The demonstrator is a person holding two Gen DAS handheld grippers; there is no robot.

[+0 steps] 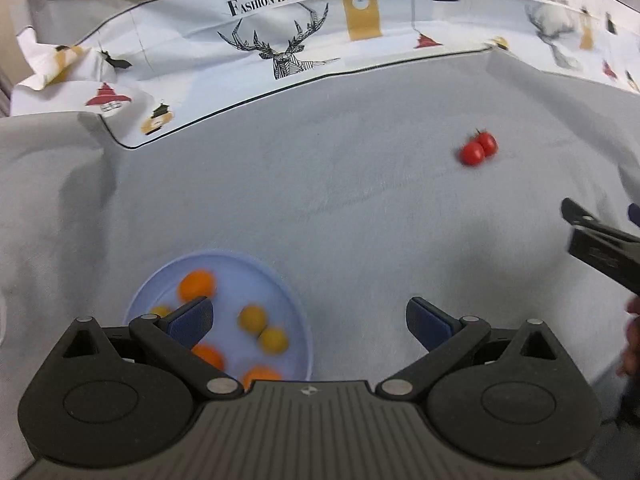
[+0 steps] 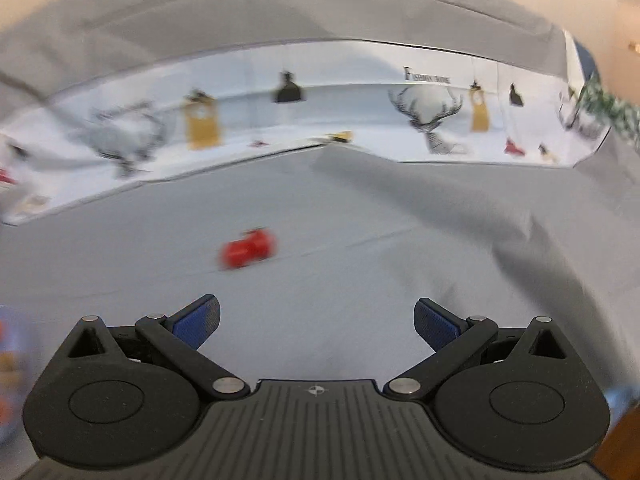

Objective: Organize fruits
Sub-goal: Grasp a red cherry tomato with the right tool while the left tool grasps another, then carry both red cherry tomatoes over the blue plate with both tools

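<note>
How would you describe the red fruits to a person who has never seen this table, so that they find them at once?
Start from the grey cloth and the white printed band with a deer along its far side. Between that band and the pale blue plate of orange and yellow fruits lie two small cherry tomatoes, touching. They alone are red and lie on bare cloth, outside the plate.

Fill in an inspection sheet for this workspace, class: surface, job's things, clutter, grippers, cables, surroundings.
Surface: grey cloth, wrinkled.
Job's things: plate holding orange and yellow fruits; two tomatoes touching, loose on the cloth.
Clutter: nothing seen.
Grippers: left gripper open, empty, beside the plate; right gripper open, empty, facing the tomatoes.
Cables: nothing seen.
Surroundings: printed sheet with deer and "Fashion Home" at the back.
</note>
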